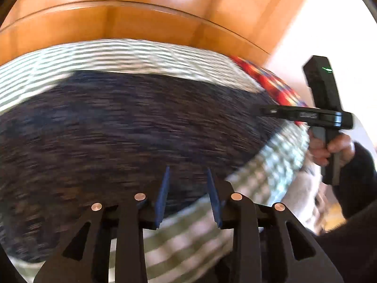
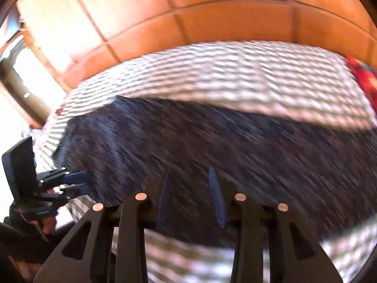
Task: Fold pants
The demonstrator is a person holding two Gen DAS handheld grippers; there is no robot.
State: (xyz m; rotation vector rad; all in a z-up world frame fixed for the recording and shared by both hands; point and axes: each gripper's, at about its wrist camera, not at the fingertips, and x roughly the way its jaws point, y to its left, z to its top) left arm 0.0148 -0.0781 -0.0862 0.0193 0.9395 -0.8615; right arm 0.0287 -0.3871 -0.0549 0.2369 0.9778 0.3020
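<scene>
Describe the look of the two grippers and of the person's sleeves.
Both grippers are black, with thin dark blue fingers and four round copper-coloured rivets on triangular cut-out links. The left gripper and right gripper look alike. Seen from the side, the right gripper carries a flat black block with a small green light and a pistol-style handle. The sleeves are dark.

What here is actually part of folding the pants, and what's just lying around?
Part of the job:
dark heathered knit pants
left gripper
right gripper

Just there:
green-and-white checked bedcover
red patterned cloth
orange wooden headboard
</scene>
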